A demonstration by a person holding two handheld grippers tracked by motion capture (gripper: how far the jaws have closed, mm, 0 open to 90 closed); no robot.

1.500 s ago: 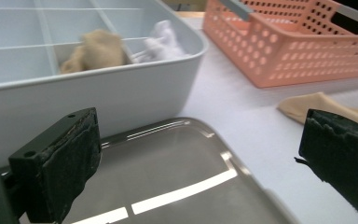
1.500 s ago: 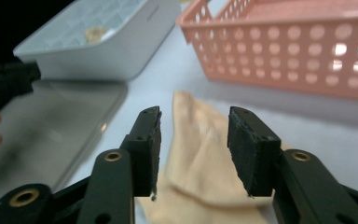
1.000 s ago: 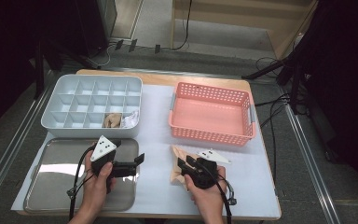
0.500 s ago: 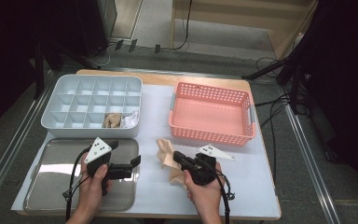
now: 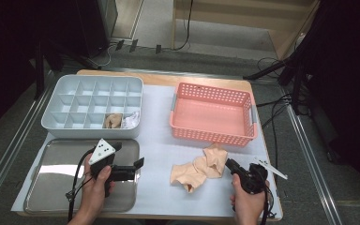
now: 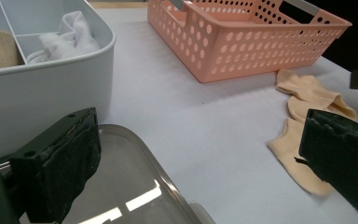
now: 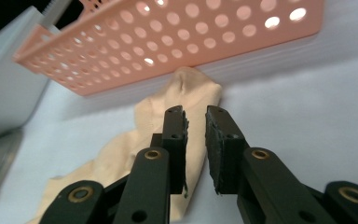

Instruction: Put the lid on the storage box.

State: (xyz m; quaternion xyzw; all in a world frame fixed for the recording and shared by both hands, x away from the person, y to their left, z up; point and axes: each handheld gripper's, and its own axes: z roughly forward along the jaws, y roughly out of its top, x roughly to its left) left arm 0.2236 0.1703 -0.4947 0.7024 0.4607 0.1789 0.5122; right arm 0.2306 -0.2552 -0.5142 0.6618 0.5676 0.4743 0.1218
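You had two things put away in the grey box [image 5: 93,108] already: a tan sock [image 5: 113,121] and a white sock [image 5: 130,119], each in its own little space. The peach socks [image 5: 198,170] lay on the white table [image 5: 159,150], near the pink basket [image 5: 213,114], not yet sorted. Your right gripper [image 7: 196,122] had its jaws a little apart with nothing between them, having just let go, and the socks lay just beyond it. Your left gripper [image 5: 139,163] was spread wide over the metal tray [image 5: 47,197]. The right gripper view showed that small gap; the high view showed the whole box.
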